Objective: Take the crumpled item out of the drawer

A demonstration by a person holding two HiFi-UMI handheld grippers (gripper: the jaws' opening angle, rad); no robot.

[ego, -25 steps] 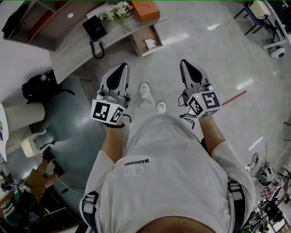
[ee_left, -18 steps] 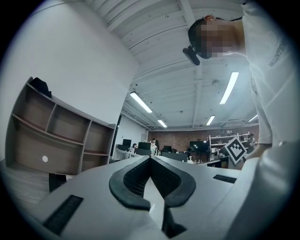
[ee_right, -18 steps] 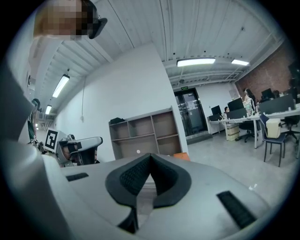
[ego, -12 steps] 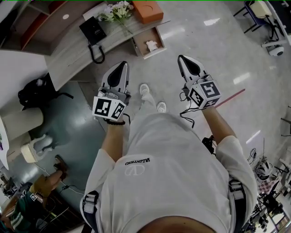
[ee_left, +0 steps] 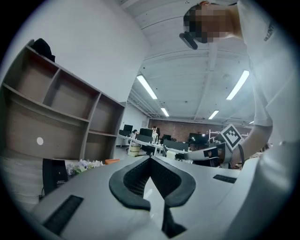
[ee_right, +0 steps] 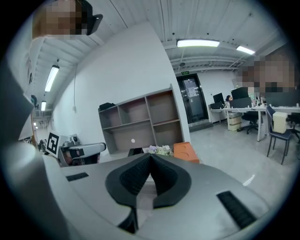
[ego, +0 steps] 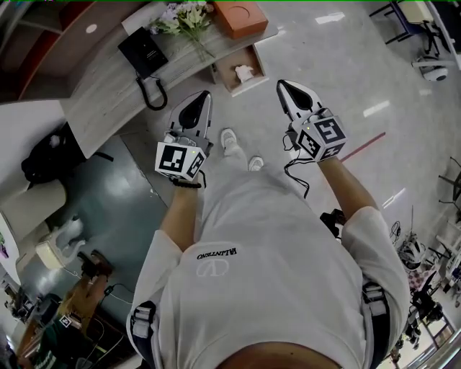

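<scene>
**Item 1. Task object.** A small crumpled white item, paper or cloth (ego: 245,73), lies inside the open shallow light-wood drawer (ego: 229,85). In the head view the drawer is at 12 o'clock, pulled out from the curved pale wood-grain desk (ego: 108,97). The item is untouched and lies well apart from both grippers.

**Item 2. Left gripper** (ego: 204,96). A grey two-jaw tool, held out level and aimed toward 12 o'clock. Its dark pads are pressed together at the tip, and nothing is held between them.

**Item 3. Right gripper** (ego: 282,84). This is the matching tool, tipped slightly downward toward the drawer. Its jaws are likewise closed and empty. It is judged the better placed for the pick, since the drawer lies at about 11 o'clock from its tip. The jaws would have to be parted first.

**Item 4. Desk top.** An orange rectangular box (ego: 241,16) and a spray of pale flowers (ego: 184,16) are kept at the desk's edge, above the drawer and clear of its opening.

**Stage.** This is judged to be the approach; the reach is not yet begun.
</scene>
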